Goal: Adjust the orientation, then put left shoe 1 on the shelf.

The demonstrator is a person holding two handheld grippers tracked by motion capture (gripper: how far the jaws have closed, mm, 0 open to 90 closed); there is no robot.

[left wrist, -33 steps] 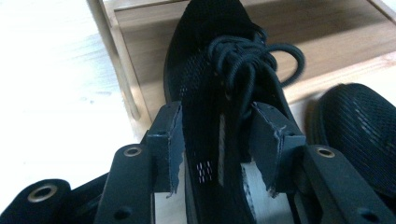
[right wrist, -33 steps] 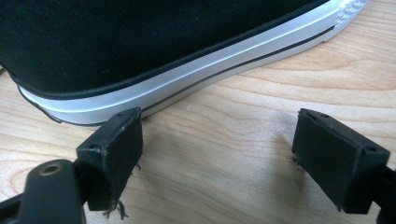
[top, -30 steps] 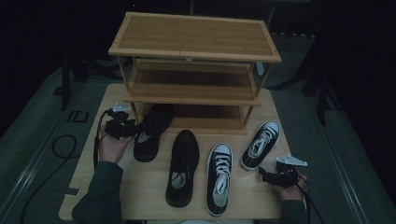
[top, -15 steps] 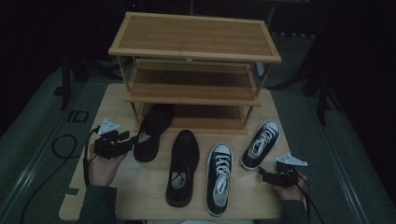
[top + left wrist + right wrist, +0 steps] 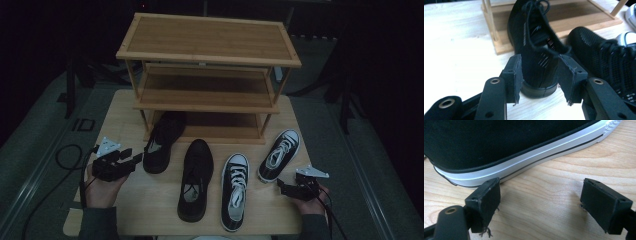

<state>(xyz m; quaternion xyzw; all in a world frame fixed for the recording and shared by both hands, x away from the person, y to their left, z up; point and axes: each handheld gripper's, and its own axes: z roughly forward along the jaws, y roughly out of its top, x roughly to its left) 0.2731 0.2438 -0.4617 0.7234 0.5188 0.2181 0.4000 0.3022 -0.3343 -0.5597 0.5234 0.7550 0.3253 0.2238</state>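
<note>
Left gripper, jaws spread wide and holding nothing, straddles the heel of the black lace-up shoe, which lies on the table with its toe at the bamboo shoe rack; closing squarely on the stiff heel counter, low near the sole, should likely prevent twisting on the lift. Right gripper idles equally wide and empty, beside the heel of a black-and-white sneaker.
</note>
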